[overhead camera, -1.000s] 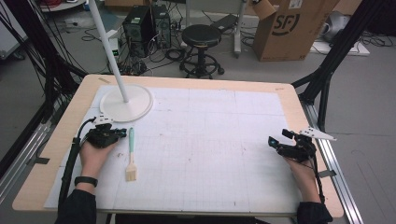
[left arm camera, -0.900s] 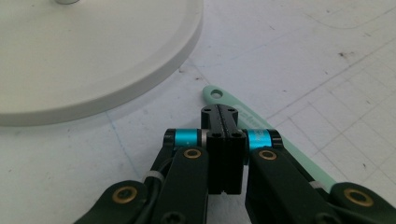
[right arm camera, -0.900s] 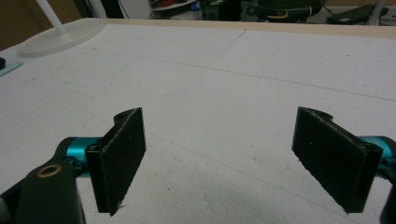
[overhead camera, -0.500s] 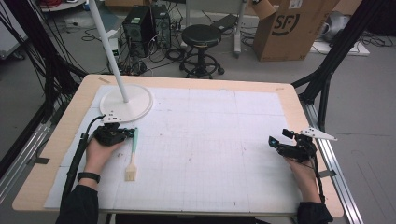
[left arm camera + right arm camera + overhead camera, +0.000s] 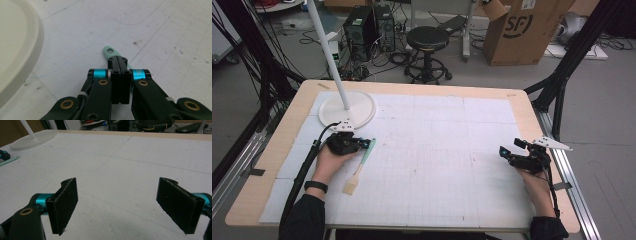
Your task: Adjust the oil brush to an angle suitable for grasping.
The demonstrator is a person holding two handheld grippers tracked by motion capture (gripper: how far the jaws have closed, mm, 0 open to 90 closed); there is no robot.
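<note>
A brush [image 5: 361,164] with a mint-green handle and pale bristles lies slanted on the white gridded mat [image 5: 437,165] at the left. My left gripper [image 5: 365,144] is shut, its tips on top of the handle's far end. In the left gripper view the jaws [image 5: 117,59] are pressed together with no gap, and the handle's holed end [image 5: 109,50] pokes out beyond them, flat on the mat. My right gripper [image 5: 504,151] rests on the mat's right side. Its jaws stand wide open around bare mat [image 5: 125,202].
A white round lamp base [image 5: 347,107] with a slanted pole [image 5: 329,50] stands at the mat's back left, just behind my left gripper; its rim [image 5: 15,37] lies close at left. Beyond the table are a stool [image 5: 428,40] and a cardboard box [image 5: 522,30].
My left gripper moved right and slightly forward onto the handle's far end. That end swung to the right, so the brush now lies slanted. The right gripper stayed still.
</note>
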